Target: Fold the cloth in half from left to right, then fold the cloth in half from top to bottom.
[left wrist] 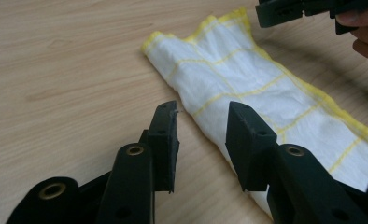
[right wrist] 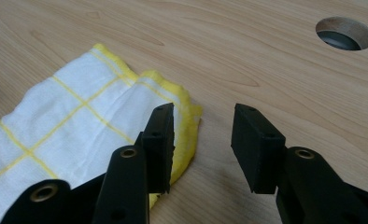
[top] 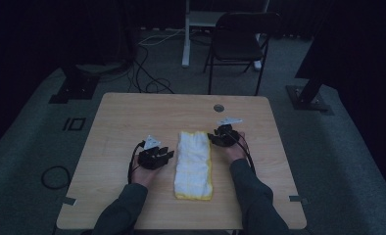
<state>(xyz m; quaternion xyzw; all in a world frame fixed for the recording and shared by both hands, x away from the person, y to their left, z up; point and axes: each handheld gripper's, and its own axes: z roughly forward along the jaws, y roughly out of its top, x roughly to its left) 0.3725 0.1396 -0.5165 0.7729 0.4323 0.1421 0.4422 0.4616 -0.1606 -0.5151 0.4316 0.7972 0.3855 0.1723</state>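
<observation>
Folded white cloth with yellow grid lines point(top: 194, 164) lies flat mid-tabletop point(top: 122, 117). Left gripper point(top: 162, 155) sits at its left edge, right gripper point(top: 219, 137) at its far right corner; both fingers apart, holding nothing.

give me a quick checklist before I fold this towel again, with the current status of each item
1. Towel lies flat in a long folded strip: ok.
2. Left gripper open, nothing between the jaws: ok.
3. Right gripper open, nothing between the jaws: ok.
4. Right gripper at the towel's far corner: ok.
5. Left gripper lined up with a corner: not ok, it sits beside the long edge.
6. Bare table around the towel: ok.
</observation>
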